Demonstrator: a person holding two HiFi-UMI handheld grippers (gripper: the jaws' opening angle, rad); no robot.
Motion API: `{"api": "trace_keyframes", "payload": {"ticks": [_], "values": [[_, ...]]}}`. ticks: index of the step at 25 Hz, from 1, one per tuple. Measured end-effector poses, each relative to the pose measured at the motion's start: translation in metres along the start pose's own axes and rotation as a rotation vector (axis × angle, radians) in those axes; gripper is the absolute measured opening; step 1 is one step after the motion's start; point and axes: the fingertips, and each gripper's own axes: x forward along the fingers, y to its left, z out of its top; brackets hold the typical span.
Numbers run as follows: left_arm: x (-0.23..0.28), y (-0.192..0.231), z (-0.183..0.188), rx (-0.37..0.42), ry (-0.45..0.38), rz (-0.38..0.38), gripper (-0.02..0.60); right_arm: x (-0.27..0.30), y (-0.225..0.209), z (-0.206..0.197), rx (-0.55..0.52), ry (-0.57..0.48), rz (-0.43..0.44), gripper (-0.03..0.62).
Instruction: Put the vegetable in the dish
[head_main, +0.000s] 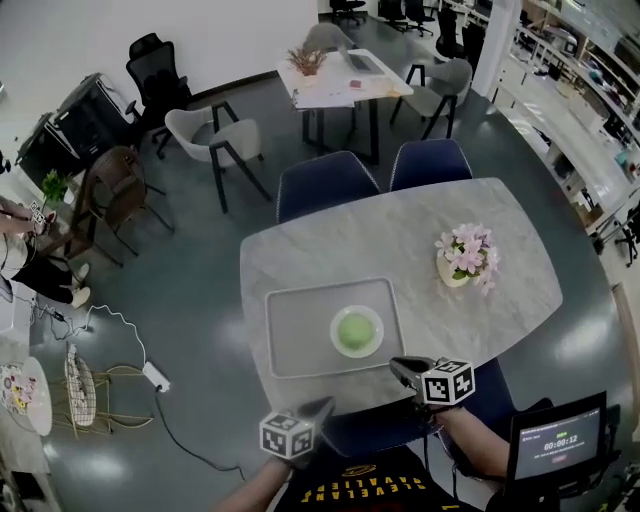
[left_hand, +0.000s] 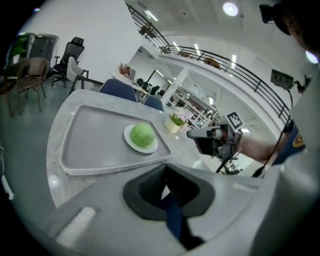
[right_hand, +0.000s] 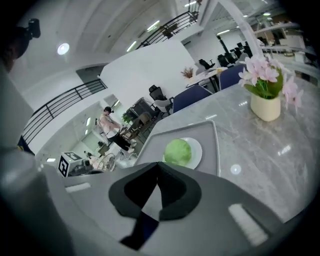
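A pale marble table (head_main: 500, 230) is standing on a glossy grey floor (head_main: 200, 300) in an open office room. A grey tray (head_main: 300, 340) is lying on the table, and the green vegetable (head_main: 354, 330) is sitting in the white dish (head_main: 378, 325) on it. A pot of pink flowers (head_main: 466, 258) is standing toward the table's right end. Two blue chairs (head_main: 325, 185) are waiting at its far edge. At its near edge the left gripper (head_main: 322, 406) and right gripper (head_main: 398, 367) are hovering, each with jaws pressed together on nothing.
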Motion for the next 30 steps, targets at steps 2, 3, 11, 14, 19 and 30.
{"api": "trace_keyframes", "payload": {"ticks": [2, 3, 11, 14, 19, 30], "values": [[-0.012, -0.014, 0.006, 0.02, -0.02, -0.035, 0.002, -0.015, 0.013, 0.001, -0.036, 0.0, -0.003, 0.006], [-0.017, -0.02, 0.014, 0.026, -0.045, -0.049, 0.002, -0.022, 0.018, 0.004, -0.035, -0.015, -0.004, 0.006], [-0.052, -0.077, 0.091, 0.034, -0.243, -0.15, 0.003, -0.056, 0.07, 0.045, 0.131, -0.329, 0.032, 0.006], [-0.06, -0.097, 0.105, 0.044, -0.288, -0.194, 0.002, -0.053, 0.118, 0.045, 0.027, -0.343, 0.129, 0.006], [-0.077, -0.099, 0.117, 0.096, -0.351, -0.167, 0.002, -0.067, 0.17, 0.054, -0.156, -0.439, 0.198, 0.006], [-0.084, -0.123, 0.131, 0.177, -0.39, -0.183, 0.002, -0.09, 0.195, 0.075, -0.205, -0.543, 0.232, 0.006]]}}
